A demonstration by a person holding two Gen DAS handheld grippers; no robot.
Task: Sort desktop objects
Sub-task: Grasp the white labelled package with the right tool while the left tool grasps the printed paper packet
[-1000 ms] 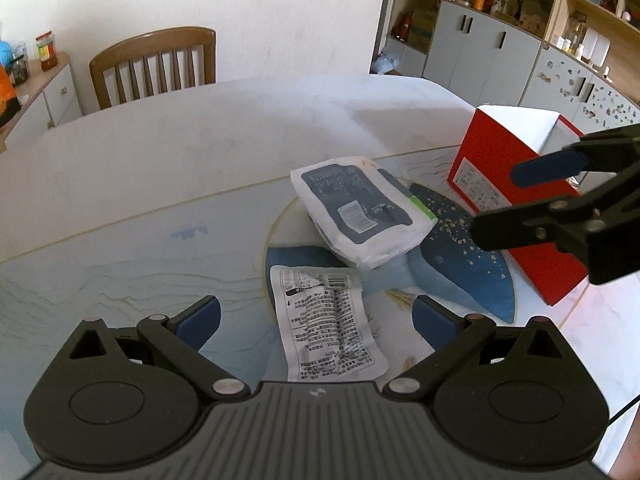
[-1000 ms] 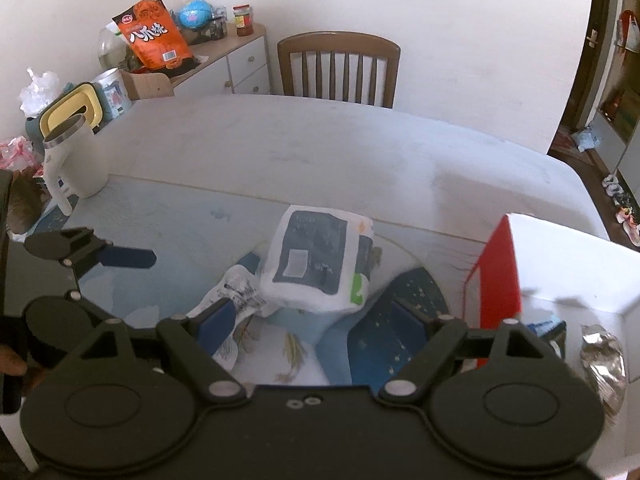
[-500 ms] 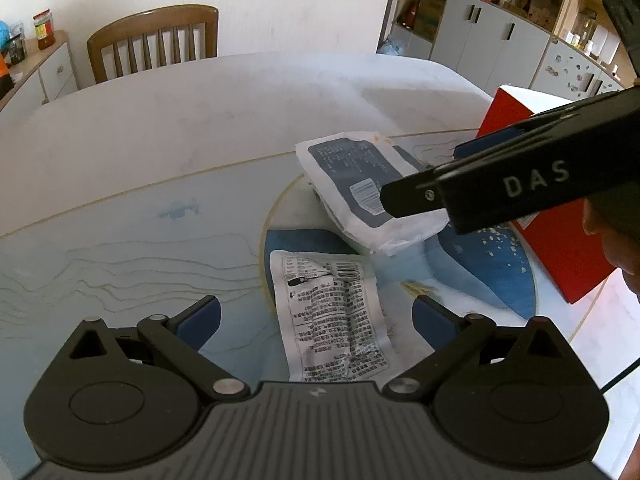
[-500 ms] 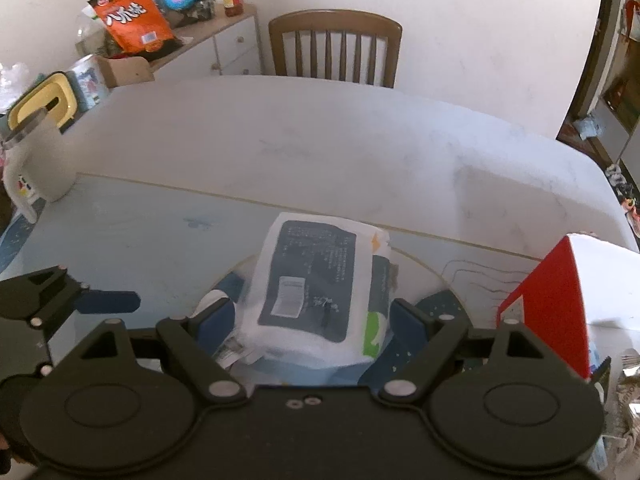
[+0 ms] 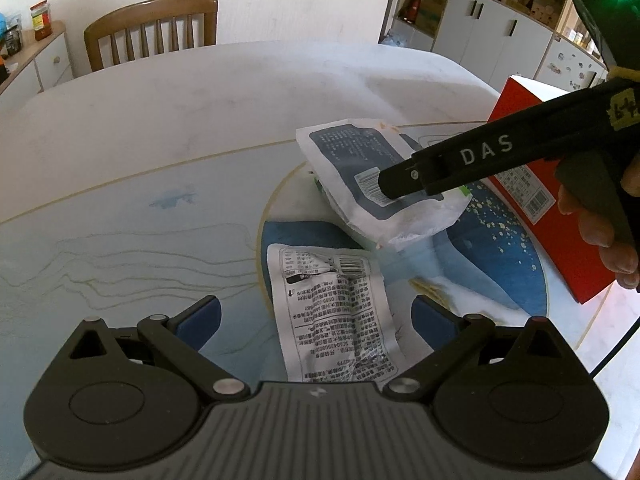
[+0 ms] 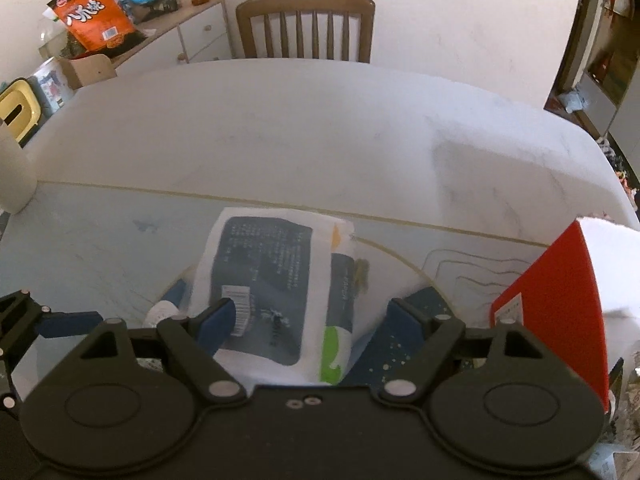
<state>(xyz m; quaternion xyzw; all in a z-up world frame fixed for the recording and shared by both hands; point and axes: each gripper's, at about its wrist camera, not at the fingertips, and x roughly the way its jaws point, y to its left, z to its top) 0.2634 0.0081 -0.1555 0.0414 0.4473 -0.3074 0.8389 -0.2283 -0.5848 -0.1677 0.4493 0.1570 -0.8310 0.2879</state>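
A white packet with a dark blue panel [image 5: 360, 172] lies on the table's round blue pattern; it also shows in the right wrist view [image 6: 276, 280]. My right gripper [image 6: 312, 322] is open, its fingers on either side of this packet, low over it. A flat white sachet with black print [image 5: 336, 312] lies nearer, between the fingers of my left gripper [image 5: 316, 316], which is open just above the table. A red box with a white top [image 5: 548, 184] stands to the right, also seen in the right wrist view [image 6: 560, 300].
A wooden chair [image 5: 152, 28] stands at the table's far side. A sideboard with an orange snack bag [image 6: 90, 16] and jars is at the far left. White cupboards [image 5: 488, 40] stand at the back right. A white jug [image 6: 12, 176] stands at the table's left edge.
My right gripper has moved forward and down over the blue-and-white packet until its fingers flank it. My left gripper has stayed over the printed sachet.
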